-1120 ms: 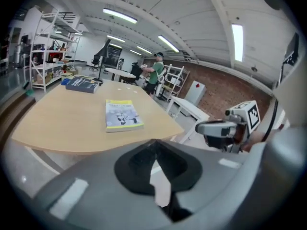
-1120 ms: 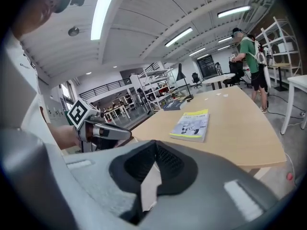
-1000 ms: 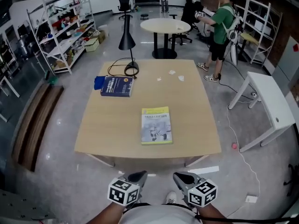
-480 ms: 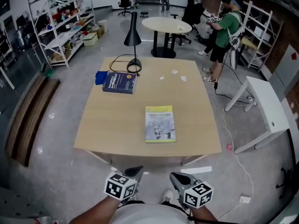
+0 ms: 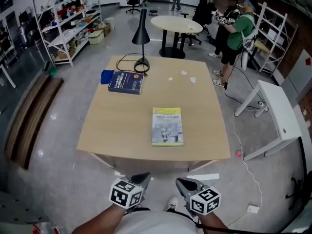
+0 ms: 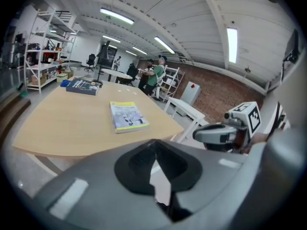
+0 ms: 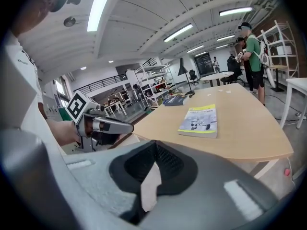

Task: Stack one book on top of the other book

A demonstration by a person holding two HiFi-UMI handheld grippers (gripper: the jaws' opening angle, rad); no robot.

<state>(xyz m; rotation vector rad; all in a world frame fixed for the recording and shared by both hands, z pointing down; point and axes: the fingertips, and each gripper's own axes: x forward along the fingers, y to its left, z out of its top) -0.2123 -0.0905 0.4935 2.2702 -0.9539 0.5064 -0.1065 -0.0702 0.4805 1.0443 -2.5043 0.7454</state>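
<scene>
Both the left gripper [image 5: 142,179] and right gripper [image 5: 182,184] are being held closed and empty, short of the wooden table [image 5: 122,130] bearing a yellow book [image 5: 167,126] and a blue book [image 5: 126,82].

Left gripper [image 6: 153,143] hangs short of the table [image 6: 62,123], jaws together, nothing between them. Yellow book [image 6: 127,116] lies near, blue book [image 6: 84,86] far, right gripper [image 6: 201,134] alongside at right.
</scene>
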